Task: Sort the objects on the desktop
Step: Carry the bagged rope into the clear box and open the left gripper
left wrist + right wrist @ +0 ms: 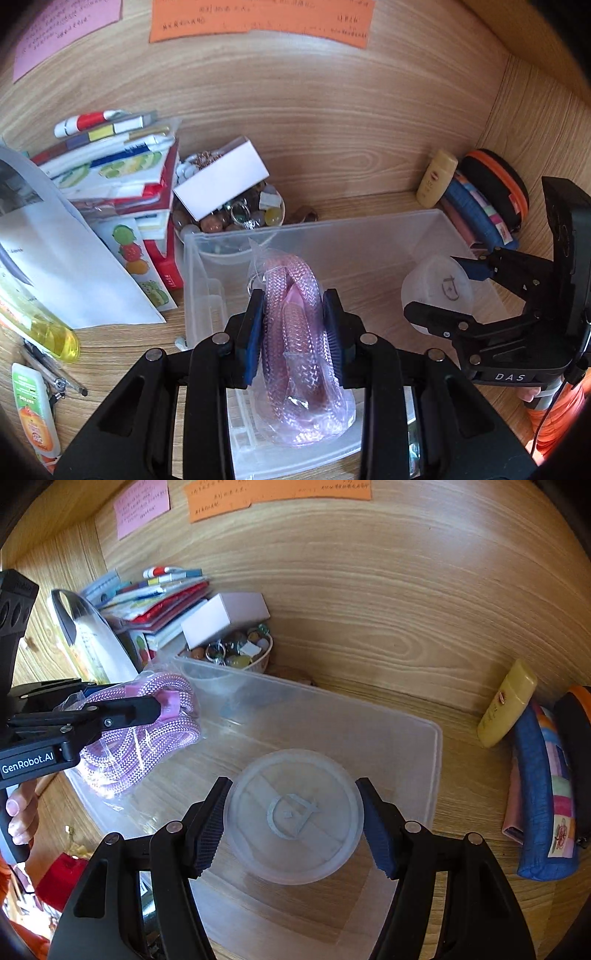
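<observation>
Nearest to us, the left gripper is clenched on a bagged pink cord, its blue fingers pressing the coil from both sides. We hold the cord over the left end of the clear bin, just above its rim. In the right wrist view our right gripper grasps a frosted round tub, one pad on each side of it, held over the middle of the bin with the lid logo facing the camera. In the left wrist view the same tub hangs over the bin's right end between the right gripper's fingers.

The bin sits on the wooden table. Behind its left corner stands a bowl of beads with a white box resting on top. Left of the bin lies a stack of books with a sheet of paper leaning against it. Right of the bin, a yellow bottle, a blue pouch and a black case lean against the wall. Two paper notes, pink and orange, are stuck on the wall behind the bin.
</observation>
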A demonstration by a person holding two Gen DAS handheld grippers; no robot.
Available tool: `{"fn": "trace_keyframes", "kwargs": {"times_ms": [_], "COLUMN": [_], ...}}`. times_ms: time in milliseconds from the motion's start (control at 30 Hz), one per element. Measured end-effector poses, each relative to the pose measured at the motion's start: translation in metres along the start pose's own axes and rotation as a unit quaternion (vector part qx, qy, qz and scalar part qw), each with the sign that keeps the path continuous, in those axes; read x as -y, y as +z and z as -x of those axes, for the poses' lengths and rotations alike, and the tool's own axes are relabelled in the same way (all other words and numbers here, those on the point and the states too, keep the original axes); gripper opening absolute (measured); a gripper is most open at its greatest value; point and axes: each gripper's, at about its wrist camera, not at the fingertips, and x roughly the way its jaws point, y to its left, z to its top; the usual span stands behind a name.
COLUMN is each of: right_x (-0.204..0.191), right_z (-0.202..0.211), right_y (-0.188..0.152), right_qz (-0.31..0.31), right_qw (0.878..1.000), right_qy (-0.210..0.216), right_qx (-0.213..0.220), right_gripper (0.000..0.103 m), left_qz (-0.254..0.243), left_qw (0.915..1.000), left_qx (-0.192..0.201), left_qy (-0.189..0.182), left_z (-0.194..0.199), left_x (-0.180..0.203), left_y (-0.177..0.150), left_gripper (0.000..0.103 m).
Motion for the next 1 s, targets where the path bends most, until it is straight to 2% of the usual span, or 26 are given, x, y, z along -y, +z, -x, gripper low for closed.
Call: {"fn": "trace_keyframes", "kwargs": {"times_ms": [267, 400, 500, 633, 867, 1000], "right_x": [-0.008, -0.011, -0.01, -0.01, -0.01, -0.011], "right_z": [-0.01, -0.012, -0.012, -0.012, -0.011, -0.008], "right_y": [-0.003, -0.003, -0.003, -0.002, -0.001, 0.001], "right_qz": [0.016, 0.024, 0.026, 0.026, 0.024, 0.027], "right_qw": [1.0, 0.999, 0.999, 0.999, 0.999, 0.999], "right_qy": [-0.019, -0.027, -0.023, -0.022, -0.022, -0.022], "right_qx": [-0.015, -0.018, -0.021, -0.021, -0.018, -0.013], "right_gripper": [0.064, 0.064, 0.064, 0.064, 0.063, 0.064], "left_qz": [-0.003, -0.007, -0.019, -0.032, -0.032, -0.029], "left_qw": [0.9996, 0.9996, 0.9992, 0.9983, 0.9985, 0.9988], "left_qx": [-0.025, -0.023, -0.021, -0.018, -0.012, -0.008], "left_qy": [0.013, 0.014, 0.027, 0.045, 0.043, 0.038], "left_z": [-0.018, -0.017, -0.017, -0.019, -0.017, -0.01], "left_x": [-0.002, 0.0, 0.0, 0.003, 0.004, 0.002], "left_y": [-0.008, -0.009, -0.011, -0.013, -0.013, -0.014], "left_gripper": [0.031, 0.031, 0.031, 0.039, 0.057, 0.06]}}
